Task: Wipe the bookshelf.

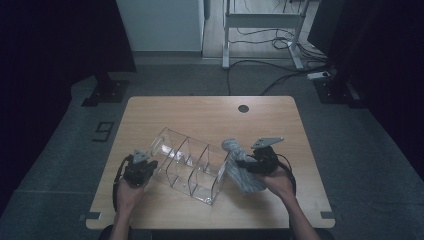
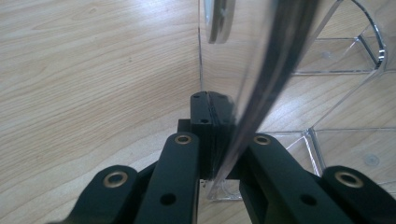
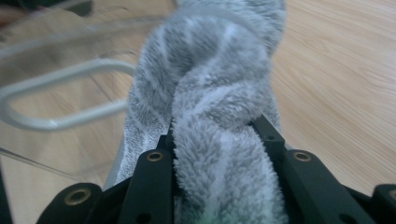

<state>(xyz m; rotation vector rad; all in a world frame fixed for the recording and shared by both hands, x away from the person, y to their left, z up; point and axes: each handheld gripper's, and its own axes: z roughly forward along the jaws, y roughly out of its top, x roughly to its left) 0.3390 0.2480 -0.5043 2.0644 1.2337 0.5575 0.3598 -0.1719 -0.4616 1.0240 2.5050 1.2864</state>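
My left gripper is clamped on the thin end wall of the clear organizer; in the left gripper view, both jaws meet on that transparent edge, with the pads pressed flat against it. The organizer lies tipped on its side near the middle of the wooden worktop, slanting from upper left to lower right, and its 3 compartments are visible through the clear walls.

My right gripper is closed on the grey fluffy towel. In the right gripper view, the twisted roll of towel sits between the jaws, bulging out above and below them. The towel is at the right end of the organizer, just beside its open end, with its lower part resting on the worktop.
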